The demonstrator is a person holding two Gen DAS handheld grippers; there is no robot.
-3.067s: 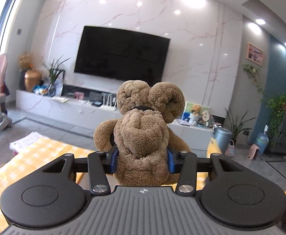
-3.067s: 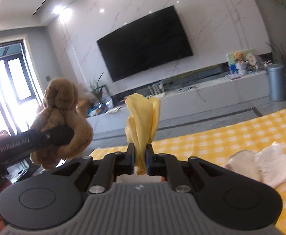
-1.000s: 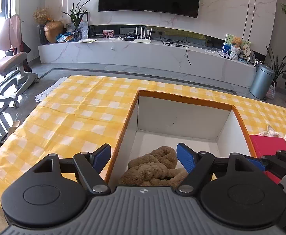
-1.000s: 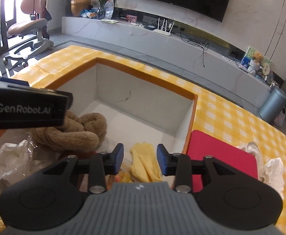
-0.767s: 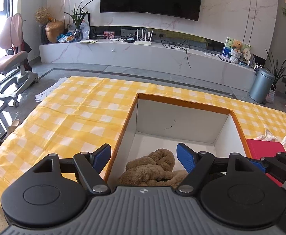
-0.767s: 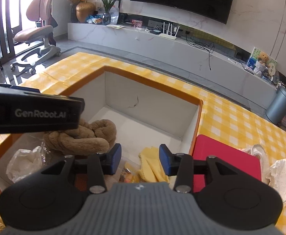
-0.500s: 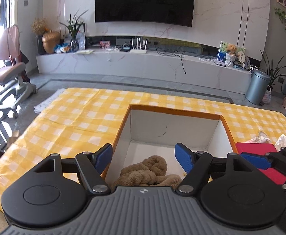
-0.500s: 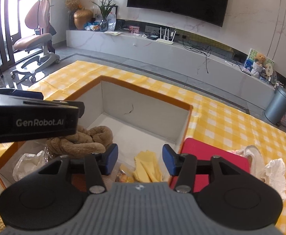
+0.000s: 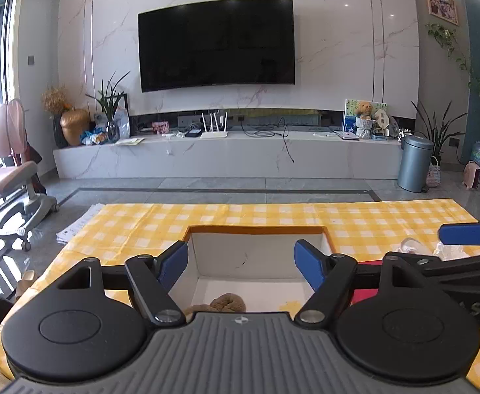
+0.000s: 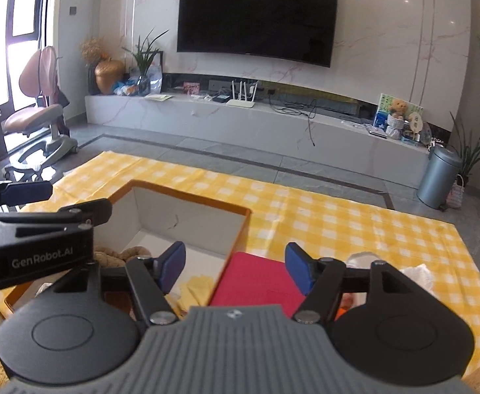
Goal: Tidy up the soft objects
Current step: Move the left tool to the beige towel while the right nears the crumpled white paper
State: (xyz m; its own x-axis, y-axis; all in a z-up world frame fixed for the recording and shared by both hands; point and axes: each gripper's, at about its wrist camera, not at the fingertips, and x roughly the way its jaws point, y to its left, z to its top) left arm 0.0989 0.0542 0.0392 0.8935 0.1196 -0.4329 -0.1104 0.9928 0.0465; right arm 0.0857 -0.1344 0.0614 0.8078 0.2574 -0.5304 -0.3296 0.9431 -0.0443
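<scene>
An orange-rimmed cardboard box (image 9: 256,229) with a white inside stands on the yellow checked cloth. The brown plush bear (image 9: 228,302) lies inside it, also seen in the right wrist view (image 10: 121,255). The yellow cloth (image 10: 198,287) lies in the box beside it. My left gripper (image 9: 241,264) is open and empty above the box. My right gripper (image 10: 235,269) is open and empty above the box's right wall (image 10: 236,229) and a red pad (image 10: 256,282).
White crumpled cloths (image 10: 417,274) and a clear lid (image 10: 361,257) lie on the checked cloth (image 10: 338,223) right of the red pad. A clear plastic bag (image 10: 42,287) sits in the box. Beyond are a TV console (image 9: 226,157), a bin (image 9: 414,164) and a chair (image 9: 13,180).
Both grippers let go: the bear and the yellow cloth now lie in the box. Both grippers have since risen and pulled back, jaws wide open.
</scene>
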